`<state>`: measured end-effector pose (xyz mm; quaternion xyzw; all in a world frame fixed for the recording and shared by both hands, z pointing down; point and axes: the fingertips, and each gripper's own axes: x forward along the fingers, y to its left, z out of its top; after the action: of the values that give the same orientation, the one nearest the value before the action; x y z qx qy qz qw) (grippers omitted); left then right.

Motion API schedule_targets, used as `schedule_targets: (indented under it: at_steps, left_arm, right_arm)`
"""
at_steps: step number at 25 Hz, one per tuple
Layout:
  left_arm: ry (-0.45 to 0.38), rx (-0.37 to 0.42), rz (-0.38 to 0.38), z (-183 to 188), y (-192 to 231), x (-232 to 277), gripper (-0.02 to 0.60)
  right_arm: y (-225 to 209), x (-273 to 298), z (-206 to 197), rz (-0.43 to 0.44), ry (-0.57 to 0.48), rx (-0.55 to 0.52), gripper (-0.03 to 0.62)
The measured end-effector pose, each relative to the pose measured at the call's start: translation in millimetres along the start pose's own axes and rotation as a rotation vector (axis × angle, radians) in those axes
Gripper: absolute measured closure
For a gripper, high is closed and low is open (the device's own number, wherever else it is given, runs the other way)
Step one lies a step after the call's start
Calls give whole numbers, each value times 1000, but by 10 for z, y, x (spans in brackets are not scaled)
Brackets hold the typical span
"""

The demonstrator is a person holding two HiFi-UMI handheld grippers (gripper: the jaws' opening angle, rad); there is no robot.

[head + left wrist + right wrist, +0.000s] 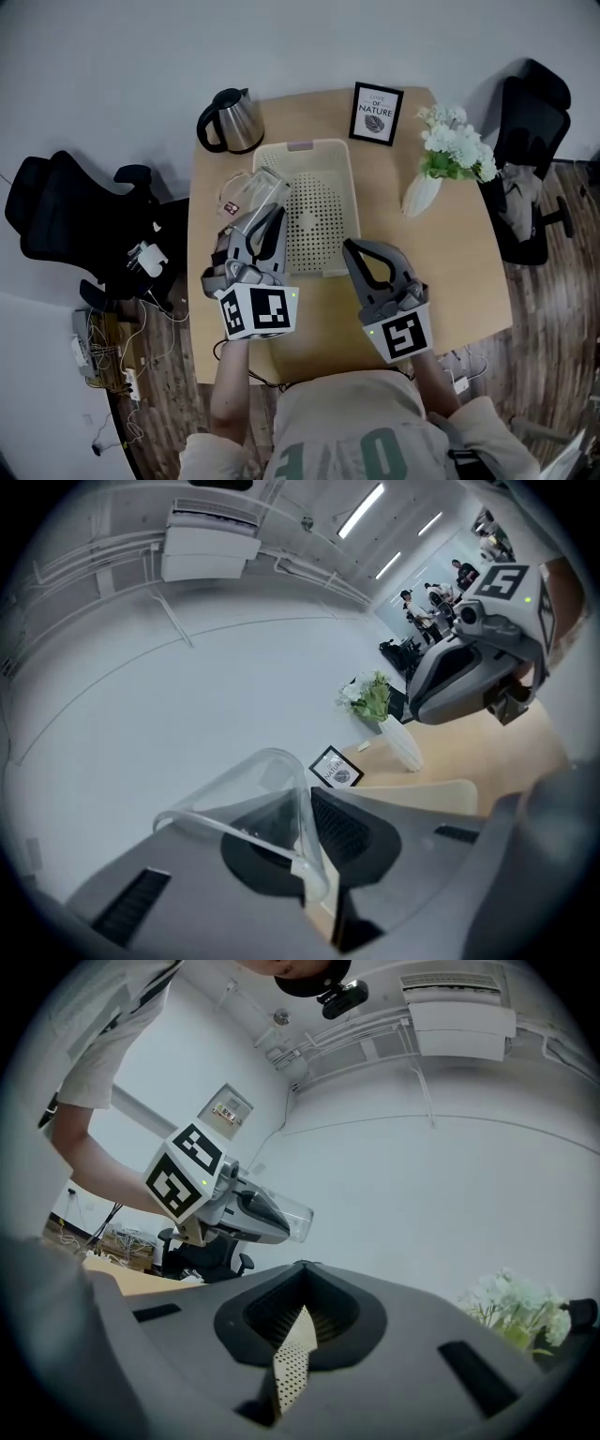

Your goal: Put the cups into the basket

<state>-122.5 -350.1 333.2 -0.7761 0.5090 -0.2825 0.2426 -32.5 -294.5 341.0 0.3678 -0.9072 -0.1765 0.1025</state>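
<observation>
Left gripper [272, 216] clamped on the clear cup [262, 186] — frame centre, at the basket's [352, 202] left rim. Right gripper [350, 247] pinched shut, empty — bare table [450, 267] at right.

The left gripper [272, 212] and right gripper [352, 247] are grey with black-on-white marker cubes [258, 311]; the short-sleeved shirt [347, 422] seems pale.

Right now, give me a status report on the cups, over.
Left tongs shut on clear cup, at left rim of basket. Right tongs shut, empty. Nothing seen blocking basket.
</observation>
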Motion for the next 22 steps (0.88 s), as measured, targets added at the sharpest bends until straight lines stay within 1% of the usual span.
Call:
schedule_targets:
  at_steps: [5, 11, 16, 20, 22]
  left_arm:
    - [99, 72, -108, -162, -67, 341, 545]
    - [203, 155, -245, -424, -261, 697, 545]
    - [293, 256, -363, -707, -502, 926, 545]
    - [356, 337, -462, -947, -701, 1074, 545]
    - [383, 379, -515, -1067, -819, 1140, 545]
  right_arm:
    - [-15, 65, -65, 3, 15, 19, 595]
    - [-31, 119, -151, -7, 28, 55, 595]
    - [-88, 163, -209, -25, 25, 86, 595]
    - [-107, 211, -335, -27, 59, 99, 595]
    - [-112, 232, -374, -29, 58, 115, 595]
